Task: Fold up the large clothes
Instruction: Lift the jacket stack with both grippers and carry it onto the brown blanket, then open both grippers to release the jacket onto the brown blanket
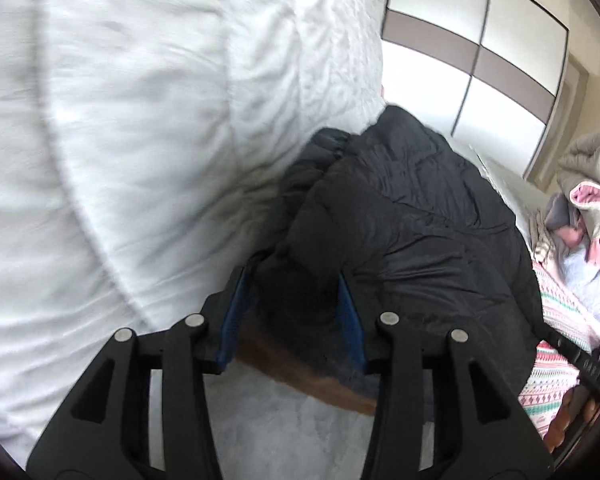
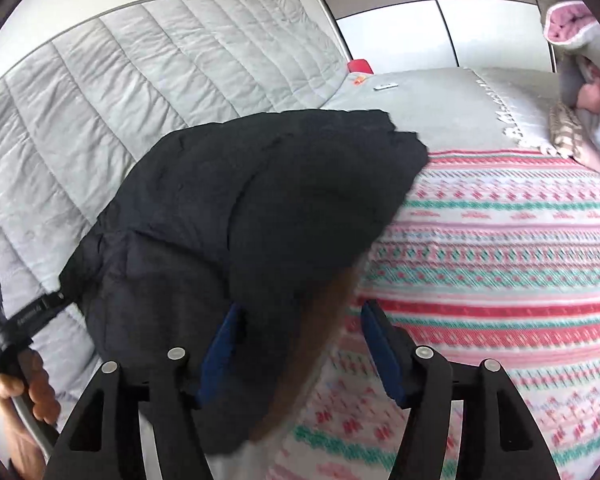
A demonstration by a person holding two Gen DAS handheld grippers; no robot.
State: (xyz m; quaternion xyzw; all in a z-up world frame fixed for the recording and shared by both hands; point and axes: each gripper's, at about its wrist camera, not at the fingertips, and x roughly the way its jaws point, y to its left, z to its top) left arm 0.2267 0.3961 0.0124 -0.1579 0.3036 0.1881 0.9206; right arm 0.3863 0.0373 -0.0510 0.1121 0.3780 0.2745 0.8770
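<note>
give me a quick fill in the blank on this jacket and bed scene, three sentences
1. The puffy jacket is ____ in colour.
2. The jacket's far edge lies on a blanket patterned in pink, red, white and ____.
3. The trim on the jacket's edge, between the fingers of the right gripper, is ____.

Missing words: black; green; brown

White-panelled wardrobe [image 1: 480, 40], quilted grey mattress [image 2: 120, 80], patterned bedspread [image 2: 500, 240], daylight

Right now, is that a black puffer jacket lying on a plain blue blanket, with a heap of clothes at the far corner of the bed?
Not quite: the blanket is not plain blue but patterned in pink, red and green stripes, as the right wrist view shows. The black puffer jacket and the heap of clothes are as you say.
</note>
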